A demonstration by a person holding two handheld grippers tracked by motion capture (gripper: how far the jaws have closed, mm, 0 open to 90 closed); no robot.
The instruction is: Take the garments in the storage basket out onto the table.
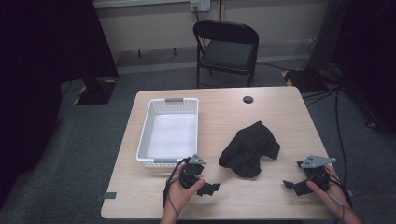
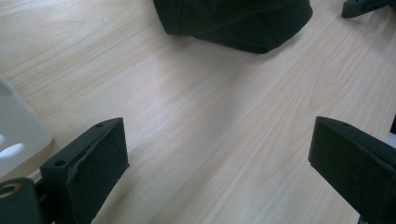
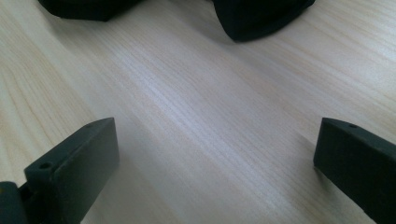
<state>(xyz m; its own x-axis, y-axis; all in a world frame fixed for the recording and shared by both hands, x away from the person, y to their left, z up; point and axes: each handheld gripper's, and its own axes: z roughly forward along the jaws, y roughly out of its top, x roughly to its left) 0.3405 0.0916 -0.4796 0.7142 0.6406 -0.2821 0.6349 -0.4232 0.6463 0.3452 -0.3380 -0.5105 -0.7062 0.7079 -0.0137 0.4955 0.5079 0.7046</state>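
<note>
Both claws, left (image 1: 211, 188) and right (image 1: 292, 183), gape empty; black cloth (image 1: 250, 148) lies between, just beyond them

From above our side we look forward and down across the whole table (image 1: 280, 116), taking in the floor and a chair (image 1: 226, 46) beyond. Our two gripper views sit low and close over the wood, facing inward from left and right. All three share the black cloth (image 1: 250, 147) (image 2: 233, 23) (image 3: 261, 16).
</note>
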